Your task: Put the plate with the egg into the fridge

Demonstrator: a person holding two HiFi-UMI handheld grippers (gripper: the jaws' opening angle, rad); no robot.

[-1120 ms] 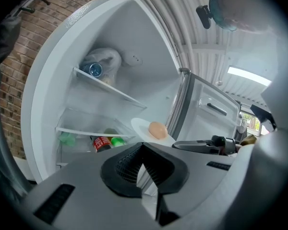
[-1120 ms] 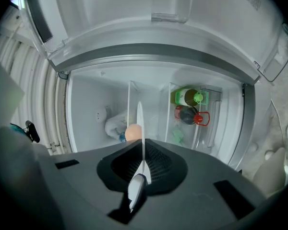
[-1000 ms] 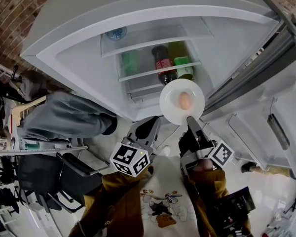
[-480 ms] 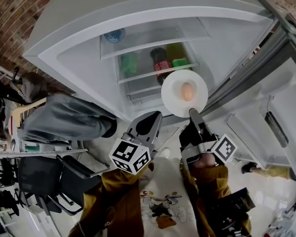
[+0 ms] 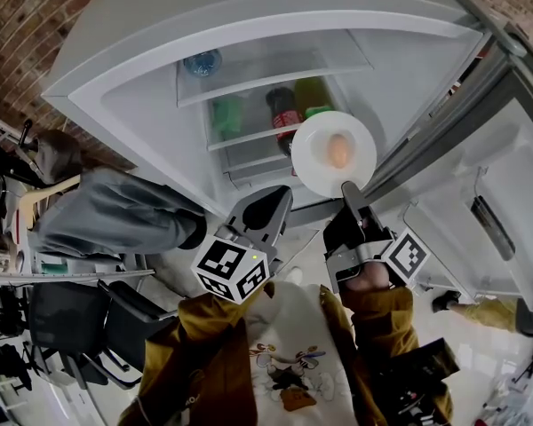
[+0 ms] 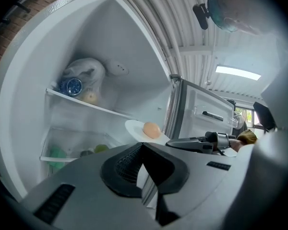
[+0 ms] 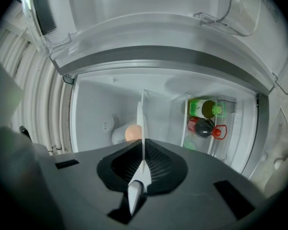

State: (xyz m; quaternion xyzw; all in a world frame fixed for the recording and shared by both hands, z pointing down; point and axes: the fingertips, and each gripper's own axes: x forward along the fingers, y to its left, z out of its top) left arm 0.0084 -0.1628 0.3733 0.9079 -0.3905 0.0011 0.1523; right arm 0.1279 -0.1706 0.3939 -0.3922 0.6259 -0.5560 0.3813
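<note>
White round plate (image 5: 313, 153) with brown egg (image 5: 338, 150) in front of open white fridge (image 5: 151, 122); right tongs (image 5: 346, 187) clamp its rim, left tongs (image 5: 280, 201) together, empty.

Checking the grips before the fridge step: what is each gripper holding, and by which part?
The right gripper pinches the white plate by its near rim, egg on it. The left gripper is shut and empty.

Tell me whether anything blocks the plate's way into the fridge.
Nothing visible does. The right gripper holds the plate at the mouth of the open fridge; the bottles stand on a lower shelf, clear of it.
</note>
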